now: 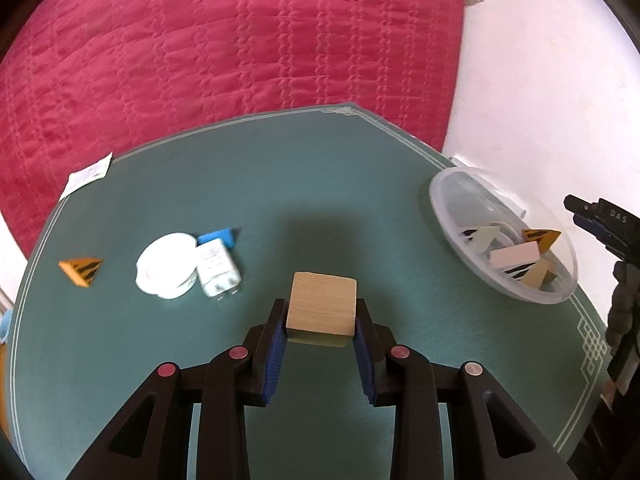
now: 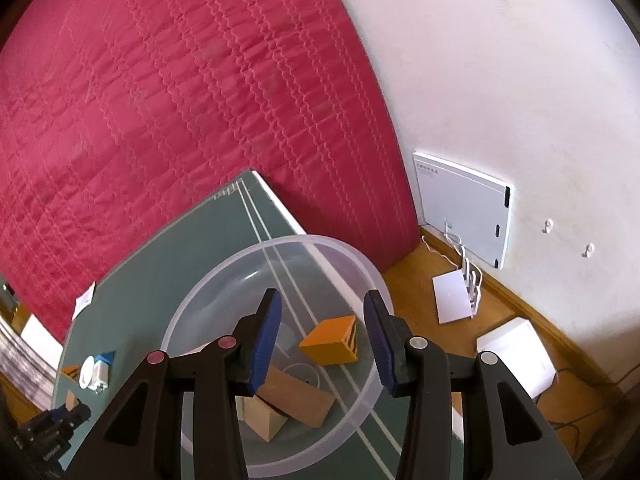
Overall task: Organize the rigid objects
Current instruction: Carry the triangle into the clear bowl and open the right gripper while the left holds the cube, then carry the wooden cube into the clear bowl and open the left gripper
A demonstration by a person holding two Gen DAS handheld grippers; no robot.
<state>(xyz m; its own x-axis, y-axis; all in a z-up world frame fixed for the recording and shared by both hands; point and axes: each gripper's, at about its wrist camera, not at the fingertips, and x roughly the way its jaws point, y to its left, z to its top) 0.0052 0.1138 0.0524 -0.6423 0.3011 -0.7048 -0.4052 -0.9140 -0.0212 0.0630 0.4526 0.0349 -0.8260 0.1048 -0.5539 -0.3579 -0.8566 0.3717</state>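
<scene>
Your left gripper is clenched on a plain pale wooden cube, lifted above the green table. Your right gripper hangs released over the clear bowl; just under its tips lies an orange striped wedge block among plain wooden pieces.

Plain wooden cube raised above green table, pinched at both sides. Clear plastic bowl at table edge holds orange striped wedge, wooden blocks. Second orange wedge lies flat on table, far side.
</scene>
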